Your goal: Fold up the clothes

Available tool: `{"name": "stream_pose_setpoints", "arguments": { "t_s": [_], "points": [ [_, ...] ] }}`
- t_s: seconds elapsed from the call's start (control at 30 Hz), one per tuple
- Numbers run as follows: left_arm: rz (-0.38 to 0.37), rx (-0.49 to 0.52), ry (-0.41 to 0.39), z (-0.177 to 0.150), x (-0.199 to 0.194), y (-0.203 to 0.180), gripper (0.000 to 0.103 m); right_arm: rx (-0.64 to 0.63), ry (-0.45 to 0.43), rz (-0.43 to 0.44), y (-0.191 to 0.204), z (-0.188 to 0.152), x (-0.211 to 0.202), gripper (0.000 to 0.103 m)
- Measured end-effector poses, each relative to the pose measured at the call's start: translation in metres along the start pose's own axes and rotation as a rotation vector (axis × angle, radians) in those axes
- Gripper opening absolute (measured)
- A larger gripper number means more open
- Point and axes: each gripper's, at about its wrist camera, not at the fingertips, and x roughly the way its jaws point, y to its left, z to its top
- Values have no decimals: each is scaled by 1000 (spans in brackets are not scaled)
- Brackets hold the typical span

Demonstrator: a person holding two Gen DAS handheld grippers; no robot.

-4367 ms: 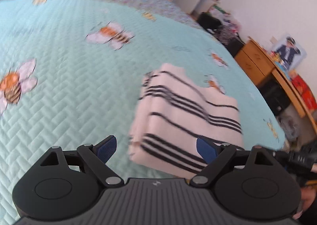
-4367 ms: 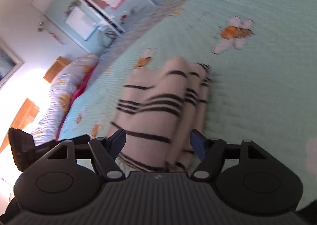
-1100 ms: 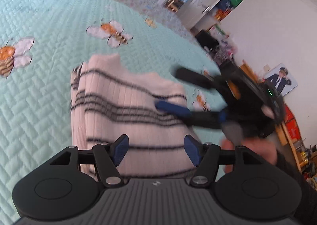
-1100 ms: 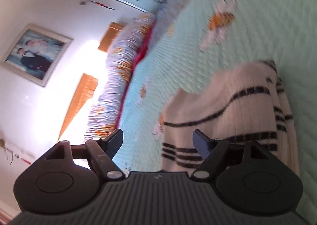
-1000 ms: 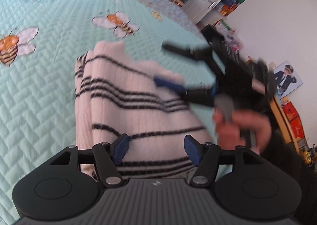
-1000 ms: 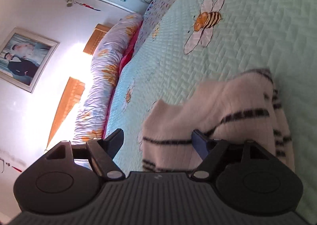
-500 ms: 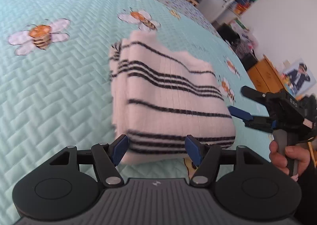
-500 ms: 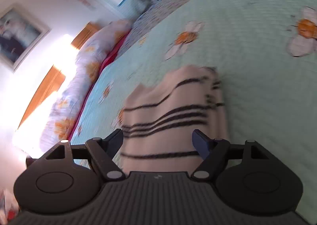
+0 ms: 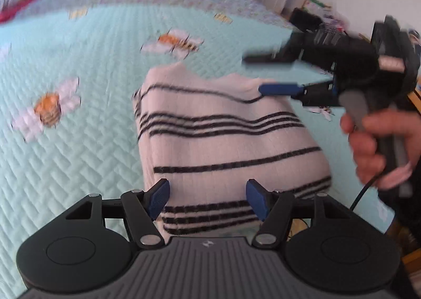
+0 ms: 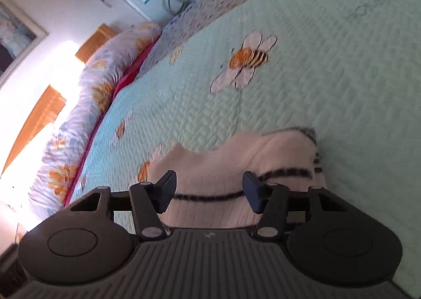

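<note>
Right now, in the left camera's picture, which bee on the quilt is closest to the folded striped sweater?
The bee just beyond the sweater, near its far edge. The other bee sits well off to its left.

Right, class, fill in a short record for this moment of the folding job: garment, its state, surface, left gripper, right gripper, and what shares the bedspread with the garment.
garment: white sweater with black stripes
state: folded into a compact stack, lying flat
surface: mint quilted bedspread printed with bees
left gripper: open, at the near edge of the sweater, holding nothing
right gripper: open, over the far right corner of the sweater, holding nothing
also on bedspread: floral bolster pillow along the far edge
</note>
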Motion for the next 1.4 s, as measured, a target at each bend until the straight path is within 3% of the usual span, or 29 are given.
{"name": "stream_pose_setpoints", "arguments": {
  "t_s": [0.03,0.2,0.3,0.4,0.47,0.57,0.63,0.73,0.83,0.9,1.03,1.1,1.17,1.2,1.27,1.4],
  "points": [
    [-8,11,0,-2,2,-3,67,33,3,26,-1,1,5,84],
    [8,25,31,-12,21,-8,70,219,34,125,-11,10,40,84],
    [1,-18,31,-8,9,3,69,330,52,185,-16,15,61,75],
    [-39,5,-11,6,-5,7,70,418,35,256,-22,23,64,77],
    [-64,28,-36,23,-4,8,70,395,8,306,-21,25,36,81],
    [-95,46,-51,57,18,12,70,354,20,305,-26,9,-5,82],
    [-105,21,-15,78,46,21,70,367,24,285,-40,-3,-22,82],
    [-77,-53,72,100,96,39,70,390,4,197,-71,-2,-26,82],
    [-45,-111,57,106,94,44,68,434,-86,83,-96,11,-31,82],
    [-46,-121,10,105,72,44,69,426,-108,158,-89,12,-40,82],
    [-43,-137,-30,85,35,51,71,305,-31,275,-43,-25,-58,82],
    [4,-123,-7,68,26,47,71,226,37,246,-29,-49,-60,82],
    [62,-103,21,52,16,37,71,119,-14,63,-27,-62,-69,82],
    [77,-92,29,45,10,31,71,102,-57,15,-24,-65,-80,82],
    [91,-70,39,33,-4,15,72,77,-148,-66,-17,-69,-101,82],
    [105,-55,71,17,-12,-15,78,-123,-200,-134,39,-85,-118,82]
  ]
}}
